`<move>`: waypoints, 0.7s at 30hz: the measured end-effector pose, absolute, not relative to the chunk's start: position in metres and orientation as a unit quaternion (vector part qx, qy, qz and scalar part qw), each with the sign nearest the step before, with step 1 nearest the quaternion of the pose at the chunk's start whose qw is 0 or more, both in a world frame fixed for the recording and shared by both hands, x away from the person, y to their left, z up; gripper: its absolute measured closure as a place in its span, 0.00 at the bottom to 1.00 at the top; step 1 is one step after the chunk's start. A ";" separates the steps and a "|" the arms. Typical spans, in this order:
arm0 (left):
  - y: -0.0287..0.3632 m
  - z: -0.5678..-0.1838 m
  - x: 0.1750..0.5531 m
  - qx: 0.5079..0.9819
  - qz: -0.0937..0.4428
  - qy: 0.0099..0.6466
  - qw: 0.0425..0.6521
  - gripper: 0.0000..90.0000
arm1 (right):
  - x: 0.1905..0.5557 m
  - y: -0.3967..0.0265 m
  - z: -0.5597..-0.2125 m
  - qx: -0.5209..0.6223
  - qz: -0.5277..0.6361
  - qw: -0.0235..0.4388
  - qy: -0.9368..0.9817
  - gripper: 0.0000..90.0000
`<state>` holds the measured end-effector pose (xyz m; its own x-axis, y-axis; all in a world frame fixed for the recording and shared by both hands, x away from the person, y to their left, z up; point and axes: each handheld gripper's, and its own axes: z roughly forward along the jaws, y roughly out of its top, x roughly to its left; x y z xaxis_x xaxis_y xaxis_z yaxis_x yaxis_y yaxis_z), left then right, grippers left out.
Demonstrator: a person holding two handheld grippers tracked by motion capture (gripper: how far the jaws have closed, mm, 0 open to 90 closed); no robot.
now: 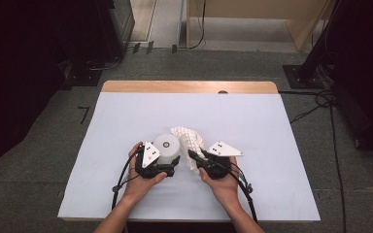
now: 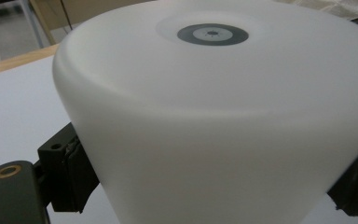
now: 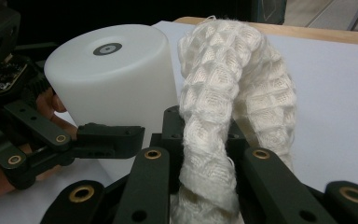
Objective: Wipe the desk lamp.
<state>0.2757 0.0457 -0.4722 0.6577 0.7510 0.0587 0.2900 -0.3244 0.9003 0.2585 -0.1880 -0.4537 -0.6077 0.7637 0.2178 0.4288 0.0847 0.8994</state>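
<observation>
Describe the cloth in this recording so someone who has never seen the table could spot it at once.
On the white-covered table, look near the middle, just right of the smooth white plastic cylinder. There the right gripper pinches a cream waffle-weave cloth, bunched into an arch. Its bumpy, frayed texture sets it apart.

Cylinder [image 1: 167, 147]: you hold a plain milky-white cylinder at the centre of the high view; its top carries a small dark grey ring around a paler grey dot.
Cloth [image 1: 188, 141]: off-white, woven in a raised waffle grid of small squares, with frayed threads at its edges.
Left gripper [image 1: 171, 170]: matt black jaws, brass-coloured rivets, pale grey plate.
Right gripper [image 1: 194, 156]: black, with the same brass rivets and grey plate.
Table cover [image 1: 272, 136]: flat, pale lavender-white, unpatterned.
Table edge [image 1: 189, 87]: light wood along the far side.
Floor [image 1: 43, 141]: grey.
</observation>
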 end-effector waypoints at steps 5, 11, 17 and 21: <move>0.046 -0.470 0.274 0.766 0.245 0.359 0.473 0.03 | 0.258 -0.188 -0.454 0.415 0.534 0.158 0.720 0.86; 0.042 -0.469 0.268 0.749 0.252 0.387 0.474 0.02 | 0.259 -0.191 -0.455 0.420 0.532 0.160 0.717 0.85; 0.031 -0.472 0.267 0.749 0.282 0.409 0.438 0.07 | 0.259 -0.189 -0.457 0.419 0.528 0.158 0.721 0.85; 0.038 -0.471 0.270 0.753 0.266 0.398 0.452 0.09 | 0.259 -0.188 -0.459 0.418 0.526 0.158 0.724 0.85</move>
